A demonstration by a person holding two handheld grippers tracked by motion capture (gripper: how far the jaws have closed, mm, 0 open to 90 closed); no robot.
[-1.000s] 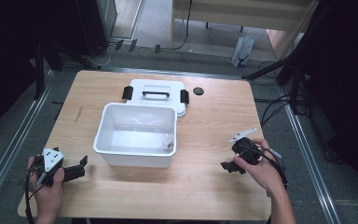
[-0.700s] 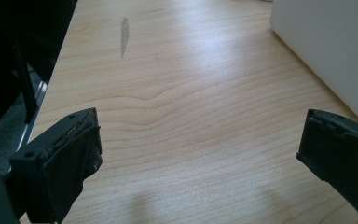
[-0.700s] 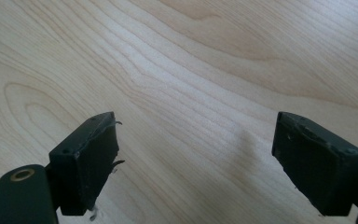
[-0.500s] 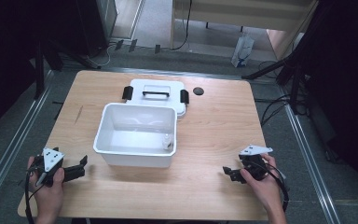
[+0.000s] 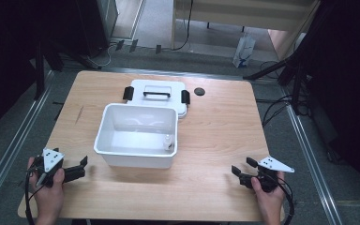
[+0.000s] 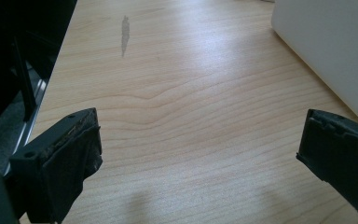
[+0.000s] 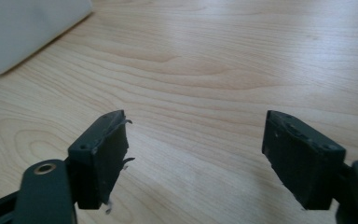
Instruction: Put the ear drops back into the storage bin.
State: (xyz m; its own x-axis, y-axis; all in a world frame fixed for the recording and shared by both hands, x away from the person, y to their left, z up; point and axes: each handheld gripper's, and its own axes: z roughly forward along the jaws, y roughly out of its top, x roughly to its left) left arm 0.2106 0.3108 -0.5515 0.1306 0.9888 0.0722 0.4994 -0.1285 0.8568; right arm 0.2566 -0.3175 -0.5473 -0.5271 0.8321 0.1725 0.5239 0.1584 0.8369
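Observation:
A white open box (image 5: 137, 159) stands in the middle of the wooden table (image 5: 215, 126), with a small clear bottle (image 5: 168, 141) inside near its right wall. Its white lid (image 5: 157, 96) with a black handle and black clips lies flat just behind it. My left gripper (image 5: 80, 167) rests at the front left, open and empty, its jaws wide apart over bare wood (image 6: 191, 154); the box wall (image 6: 335, 46) is to its right. My right gripper (image 5: 242, 167) rests at the front right, open and empty (image 7: 196, 154), pointing left toward the box corner (image 7: 23, 32).
A small black round cap (image 5: 198, 91) lies on the table right of the lid. A dark streak (image 5: 79, 114) marks the wood at the left. Metal rails run along both table sides on the floor, with cables and stands beyond the right edge.
My right gripper has drawn back toward the front edge and lowered to the table. The left gripper has stayed where it was.

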